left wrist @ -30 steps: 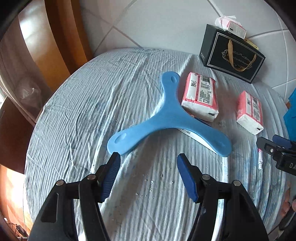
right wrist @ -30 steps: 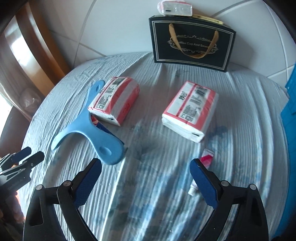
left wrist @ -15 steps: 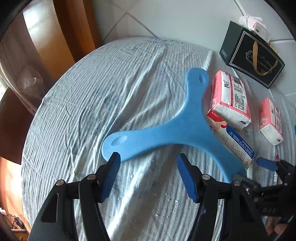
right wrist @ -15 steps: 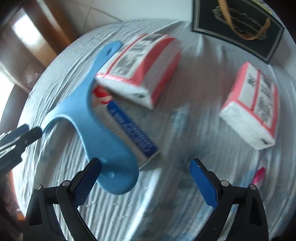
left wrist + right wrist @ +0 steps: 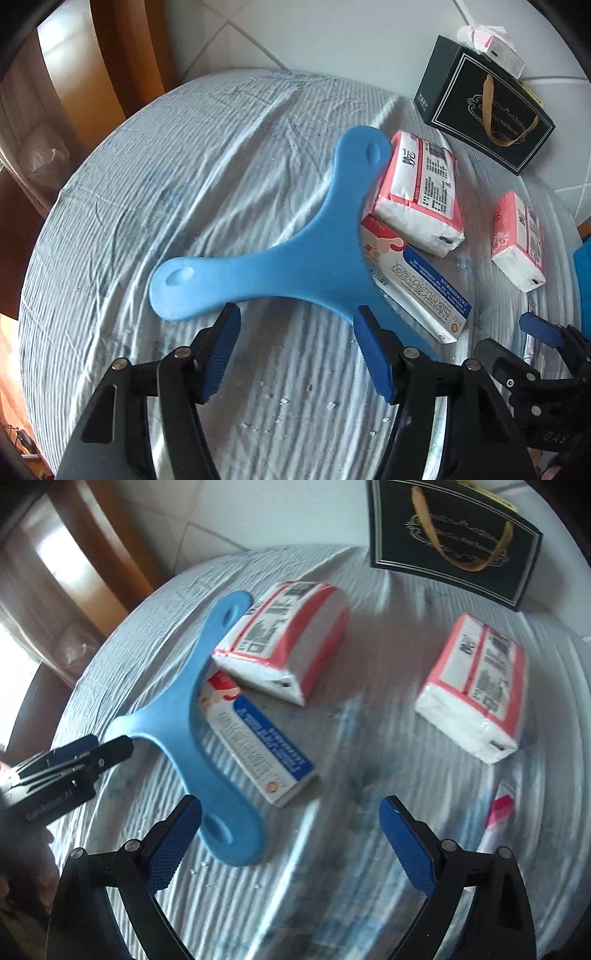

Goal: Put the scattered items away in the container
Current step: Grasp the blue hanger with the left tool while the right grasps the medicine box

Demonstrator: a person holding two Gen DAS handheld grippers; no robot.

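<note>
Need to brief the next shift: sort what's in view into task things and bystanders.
Job:
blue boomerang
two tissue packs
blue-and-white box
pink tube
black gift bag

Bystanders:
striped cloth
wooden furniture
tiled wall

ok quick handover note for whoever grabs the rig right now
Left tongs: open, empty, above the blue three-armed piece.
Right tongs: open, empty, one pad beside that piece's near arm.
On the cloth: two tissue packs, a blue and white box partly under the blue piece, a small tube.
Black gift bag at the back, one pack on top.
Left: everything on the cloth.
</note>
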